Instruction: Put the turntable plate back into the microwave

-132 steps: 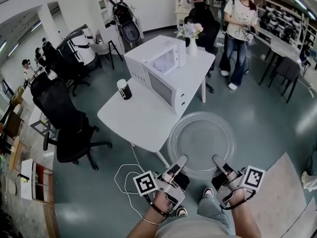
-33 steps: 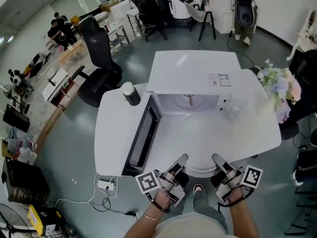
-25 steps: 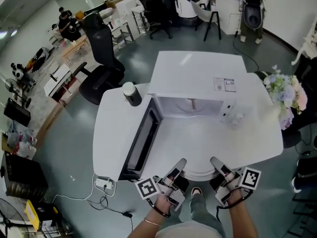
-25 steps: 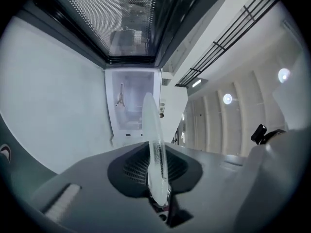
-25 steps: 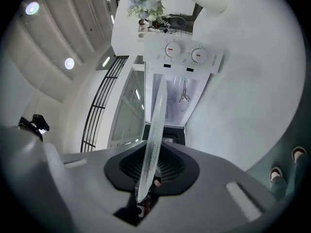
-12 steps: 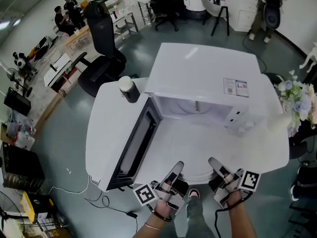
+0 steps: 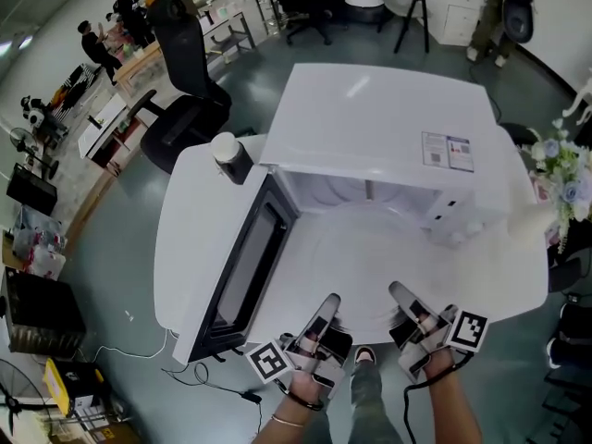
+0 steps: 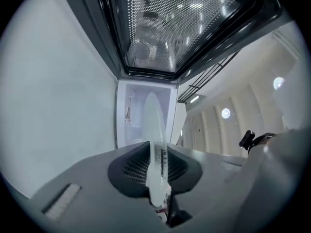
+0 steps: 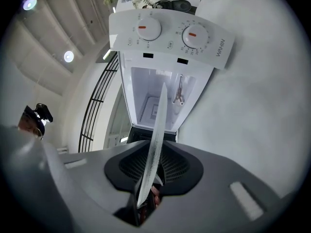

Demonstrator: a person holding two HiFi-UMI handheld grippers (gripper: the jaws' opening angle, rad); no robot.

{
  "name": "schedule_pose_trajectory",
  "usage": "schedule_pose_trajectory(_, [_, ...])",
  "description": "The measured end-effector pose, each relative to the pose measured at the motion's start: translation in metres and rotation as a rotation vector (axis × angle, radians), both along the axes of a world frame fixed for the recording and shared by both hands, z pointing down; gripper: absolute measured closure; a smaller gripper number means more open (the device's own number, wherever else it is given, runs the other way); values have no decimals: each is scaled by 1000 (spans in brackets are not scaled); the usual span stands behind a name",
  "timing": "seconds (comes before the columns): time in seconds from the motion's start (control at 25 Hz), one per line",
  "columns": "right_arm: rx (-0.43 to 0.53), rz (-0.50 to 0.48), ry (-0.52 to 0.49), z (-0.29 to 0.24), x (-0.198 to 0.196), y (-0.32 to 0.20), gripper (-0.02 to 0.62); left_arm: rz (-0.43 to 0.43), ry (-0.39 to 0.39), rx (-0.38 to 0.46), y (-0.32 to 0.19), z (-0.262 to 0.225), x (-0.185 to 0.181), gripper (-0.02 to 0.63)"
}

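My left gripper [image 7: 326, 305] and my right gripper [image 7: 401, 297] are built alike: long, tapering jaws in pale grey, with black parts set behind them. Each carries a white cube printed with bold black square markers; the left cube [image 7: 269, 363] and the right cube [image 7: 470, 329] both sit on the outer side. Seen along the jaws, each body is smooth matt grey with a black, finely ribbed hollow [image 8: 141, 171] in its middle. A thin black cable [image 7: 408, 403] trails from the right one. I wear a slim band [image 7: 283, 421] on my left wrist, grey-green trousers [image 7: 366, 407] and a light shoe [image 7: 363, 353]
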State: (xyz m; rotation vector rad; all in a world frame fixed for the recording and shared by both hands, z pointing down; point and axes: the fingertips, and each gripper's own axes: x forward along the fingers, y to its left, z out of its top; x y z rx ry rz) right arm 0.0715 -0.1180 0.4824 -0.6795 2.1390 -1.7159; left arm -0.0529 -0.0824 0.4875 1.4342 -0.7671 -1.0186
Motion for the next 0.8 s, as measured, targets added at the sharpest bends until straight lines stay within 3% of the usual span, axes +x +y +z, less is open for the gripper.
schedule_pose_trajectory(0.24, [34, -6, 20, -5, 3, -3, 545, 4, 11, -1, -3, -1, 5, 572])
schedule_pose_trajectory(0.48, [56, -10, 79, -4, 5, 2, 473, 6, 9, -1, -4, -3, 8, 572])
schedule_pose_trajectory(0.8, [131, 37, 189, -14, 30, 6, 448, -11, -4, -2, -9, 0, 11, 571])
